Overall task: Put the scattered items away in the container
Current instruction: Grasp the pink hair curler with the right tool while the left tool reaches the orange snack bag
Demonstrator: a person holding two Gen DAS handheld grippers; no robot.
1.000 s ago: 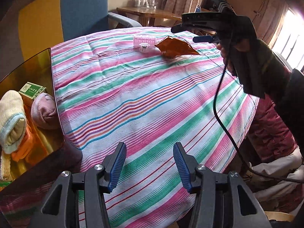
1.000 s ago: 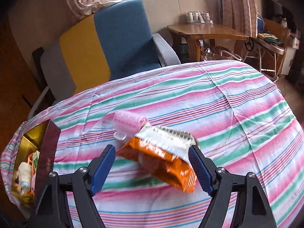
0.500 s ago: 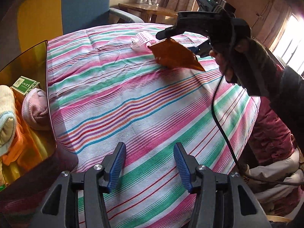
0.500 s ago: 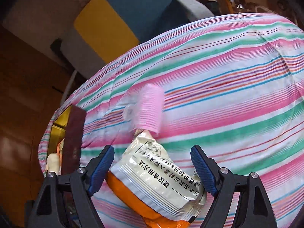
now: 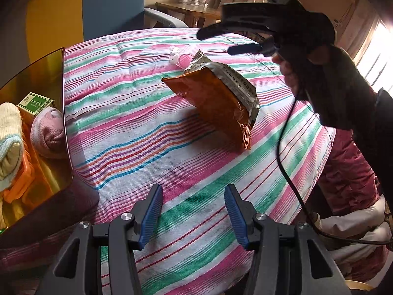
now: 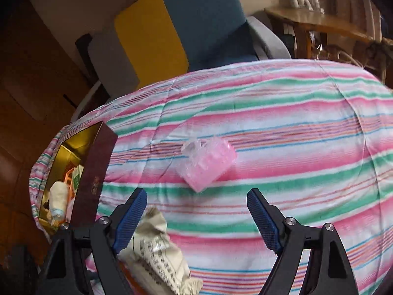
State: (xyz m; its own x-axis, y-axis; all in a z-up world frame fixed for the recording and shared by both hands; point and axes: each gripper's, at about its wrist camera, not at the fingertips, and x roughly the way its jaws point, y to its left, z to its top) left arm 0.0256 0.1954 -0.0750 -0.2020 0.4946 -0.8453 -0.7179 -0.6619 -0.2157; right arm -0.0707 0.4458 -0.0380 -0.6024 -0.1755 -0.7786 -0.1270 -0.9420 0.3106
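Note:
An orange and silver snack packet (image 5: 218, 100) is in the air above the striped tablecloth, tilted, below my right gripper (image 5: 235, 41). In the right wrist view the packet (image 6: 157, 250) lies beside and below the left finger, outside the open jaws of my right gripper (image 6: 197, 211). A pink clear plastic bottle (image 6: 208, 163) lies on the cloth ahead; it also shows in the left wrist view (image 5: 183, 55). The gold-lined box (image 5: 51, 78) at the left holds socks and a green carton. My left gripper (image 5: 194, 211) is open and empty over the near cloth.
A blue and yellow armchair (image 6: 186, 36) stands behind the table. A wooden side table (image 6: 316, 24) with cups is at the back right. The person's legs (image 5: 348, 172) are at the table's right edge. The box (image 6: 98, 167) sits at the table's left edge.
My right gripper lifted the packet off the cloth and swung it nearer to the box. The packet has slipped from between the fingers to beside the left one. The left gripper stayed.

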